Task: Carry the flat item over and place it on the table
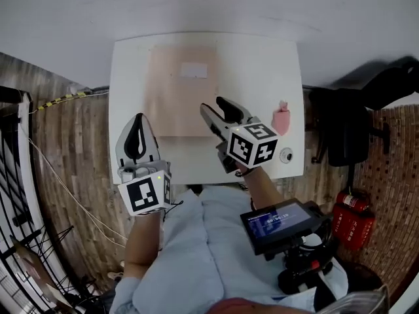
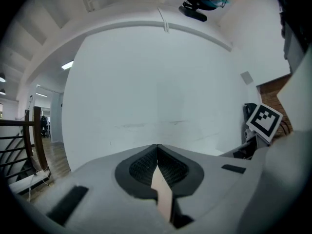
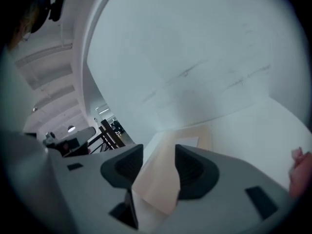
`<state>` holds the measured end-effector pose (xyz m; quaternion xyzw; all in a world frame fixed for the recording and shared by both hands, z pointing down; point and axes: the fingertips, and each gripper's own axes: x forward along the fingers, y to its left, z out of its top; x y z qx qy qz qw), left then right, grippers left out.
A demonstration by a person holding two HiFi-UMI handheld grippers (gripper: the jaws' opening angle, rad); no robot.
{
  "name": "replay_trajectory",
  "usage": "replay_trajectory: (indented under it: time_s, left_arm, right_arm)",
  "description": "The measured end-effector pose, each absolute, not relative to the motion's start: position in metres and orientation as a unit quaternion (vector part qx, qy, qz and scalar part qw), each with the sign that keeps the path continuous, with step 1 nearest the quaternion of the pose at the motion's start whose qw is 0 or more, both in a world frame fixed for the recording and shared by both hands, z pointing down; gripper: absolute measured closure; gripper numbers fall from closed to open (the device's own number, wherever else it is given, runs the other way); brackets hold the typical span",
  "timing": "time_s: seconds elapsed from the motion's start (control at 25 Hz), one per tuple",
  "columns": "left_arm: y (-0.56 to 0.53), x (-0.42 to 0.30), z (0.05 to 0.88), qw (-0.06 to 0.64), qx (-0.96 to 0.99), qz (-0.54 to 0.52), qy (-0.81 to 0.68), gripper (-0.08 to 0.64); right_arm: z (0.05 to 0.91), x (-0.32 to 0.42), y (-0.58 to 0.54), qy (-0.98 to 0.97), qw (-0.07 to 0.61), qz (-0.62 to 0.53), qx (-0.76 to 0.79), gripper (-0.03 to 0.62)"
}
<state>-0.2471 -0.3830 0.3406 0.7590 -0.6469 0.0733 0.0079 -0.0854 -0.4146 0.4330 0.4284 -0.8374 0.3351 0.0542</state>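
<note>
A beige flat envelope (image 1: pixel 177 97) with a white label lies on the white table (image 1: pixel 262 64). My right gripper (image 1: pixel 214 104) reaches over its near right corner. In the right gripper view the envelope (image 3: pixel 158 182) passes loosely between the jaws (image 3: pixel 158 152), which stand apart with a gap on either side. My left gripper (image 1: pixel 139 120) sits at the envelope's near left corner by the table's front left edge. In the left gripper view its jaws (image 2: pixel 157 152) are closed, with a thin beige strip (image 2: pixel 162 194) edge-on between the pads.
A small pink object (image 1: pixel 281 118) and a small round thing (image 1: pixel 286 154) sit near the table's right edge. A black chair (image 1: pixel 347 129) and a red fire extinguisher (image 1: pixel 353 224) stand to the right. A dark screen (image 1: pixel 278 222) hangs at the person's waist. A railing (image 1: pixel 13 175) runs along the left.
</note>
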Motion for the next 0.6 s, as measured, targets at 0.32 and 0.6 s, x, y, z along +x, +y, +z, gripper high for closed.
replay_trajectory:
  time_s: [0.32,0.6]
  left_arm:
    - [-0.338,-0.236,0.247,-0.065,0.777,0.005,-0.626,0.551]
    - [-0.328,-0.218,0.23,-0.088,0.792,-0.011,-0.604,0.551]
  right_arm:
    - [0.335,-0.074,-0.356,-0.849,0.043,0.122,0.512,0.586]
    - [0.305,-0.061,-0.344,-0.837,0.037,0.042,0.545,0.586]
